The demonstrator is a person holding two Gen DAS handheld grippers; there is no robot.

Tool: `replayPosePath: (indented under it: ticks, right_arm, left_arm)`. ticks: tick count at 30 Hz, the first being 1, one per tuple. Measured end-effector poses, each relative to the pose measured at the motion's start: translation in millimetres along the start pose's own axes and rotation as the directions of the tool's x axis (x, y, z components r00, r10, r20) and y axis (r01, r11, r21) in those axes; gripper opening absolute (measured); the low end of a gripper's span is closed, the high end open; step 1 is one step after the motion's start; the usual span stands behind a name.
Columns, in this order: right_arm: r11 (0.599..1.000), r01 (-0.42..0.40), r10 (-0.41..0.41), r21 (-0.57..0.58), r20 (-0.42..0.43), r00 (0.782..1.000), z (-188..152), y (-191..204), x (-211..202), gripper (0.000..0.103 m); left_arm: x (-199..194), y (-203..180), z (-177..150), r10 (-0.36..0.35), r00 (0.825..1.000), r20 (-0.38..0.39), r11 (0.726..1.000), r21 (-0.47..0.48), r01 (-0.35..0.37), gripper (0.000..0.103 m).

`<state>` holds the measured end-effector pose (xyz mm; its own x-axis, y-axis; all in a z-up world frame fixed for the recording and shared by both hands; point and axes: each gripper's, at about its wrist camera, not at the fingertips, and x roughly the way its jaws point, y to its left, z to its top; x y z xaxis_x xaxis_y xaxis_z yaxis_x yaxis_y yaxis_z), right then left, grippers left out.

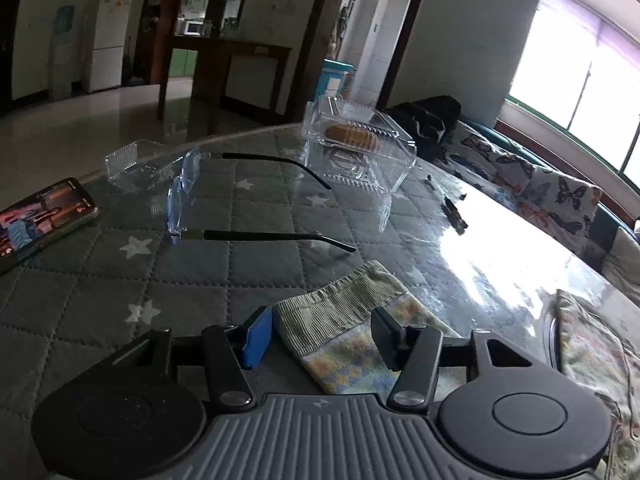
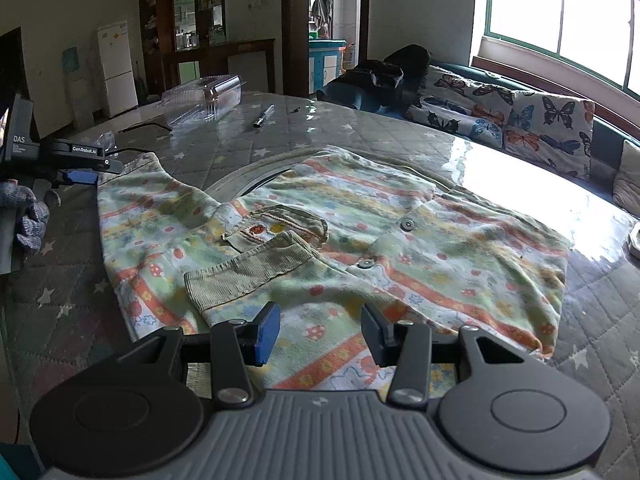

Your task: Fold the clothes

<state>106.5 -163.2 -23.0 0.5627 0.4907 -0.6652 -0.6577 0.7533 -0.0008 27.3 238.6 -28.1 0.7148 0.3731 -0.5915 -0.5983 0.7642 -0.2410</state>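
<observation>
Left gripper (image 1: 322, 336) jaws partway apart, straddling the shirt (image 2: 332, 248) sleeve cuff (image 1: 340, 300), pads not pressing it. Right gripper (image 2: 320, 332) jaws sitting partway apart over the hem, grip unclear. Shirt lying spread on the quilted table (image 2: 80, 292), glasses (image 1: 188, 200) and phone (image 1: 40, 220) nearby

This is a lived-in home, an open living and dining room. A white two-door fridge (image 1: 107, 42) stands by a water dispenser (image 1: 61, 52) against the far wall, near a dark wooden side table (image 1: 224, 60). A sofa draped in butterfly-print cloth (image 2: 532, 120) runs under a broad green-framed window (image 2: 560, 12). The bench (image 1: 100, 280) wears a grey quilted star-patterned cover under clear plastic.
</observation>
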Motion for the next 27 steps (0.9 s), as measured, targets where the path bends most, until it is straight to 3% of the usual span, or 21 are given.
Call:
replayPosePath:
  ticks: [4,6,8,9,14,17,19,21,24,27]
  right_arm:
    - [1.000,0.004,-0.004,0.008,0.003,1.000,0,-2,-3,0.045]
    - [1.000,0.009,-0.009,0.012,0.006,1.000,-1,-3,-4,0.045]
    - [1.000,0.012,-0.012,0.018,0.010,1.000,-1,-4,-6,0.045]
    - [1.000,0.013,-0.013,0.021,0.012,1.000,-2,-5,-7,0.045]
    - [0.999,0.017,-0.018,0.033,0.022,1.000,-3,-7,-10,0.045]
    - [0.999,0.019,-0.021,0.050,0.032,0.999,-3,-10,-13,0.045]
    - [0.997,0.020,-0.023,0.068,0.038,0.999,-3,-14,-15,0.045]
    - [0.996,0.025,-0.029,0.085,0.047,0.998,-3,-18,-18,0.045]
    - [0.992,0.029,-0.037,0.120,0.064,0.997,-5,-26,-24,0.045]
    - [0.986,0.039,-0.053,0.162,0.083,0.995,-8,-37,-32,0.045]
  left_arm:
    - [1,-4,-2,0.020,1.000,0.014,0.999,0.025,-0.020,0.055]
    - [3,-5,-2,0.048,0.999,0.020,0.997,0.056,-0.049,0.031]
    - [5,-3,-1,0.050,0.999,0.019,0.997,0.056,-0.051,0.019]
    - [6,1,1,0.035,0.999,0.013,0.999,0.036,-0.036,0.013]
    - [-1,10,5,-0.044,0.999,-0.004,0.998,-0.034,0.044,0.006]
    - [-21,0,8,-0.161,0.987,0.009,0.985,-0.051,0.162,0.006]
    - [-38,-15,9,-0.259,0.966,0.008,0.965,-0.040,0.260,0.006]
    - [-55,-34,9,-0.372,0.928,-0.004,0.928,-0.029,0.372,0.006]
    - [-79,-67,6,-0.525,0.850,-0.026,0.851,-0.002,0.525,0.006]
    - [-101,-101,0,-0.649,0.759,-0.056,0.759,0.026,0.651,0.006]
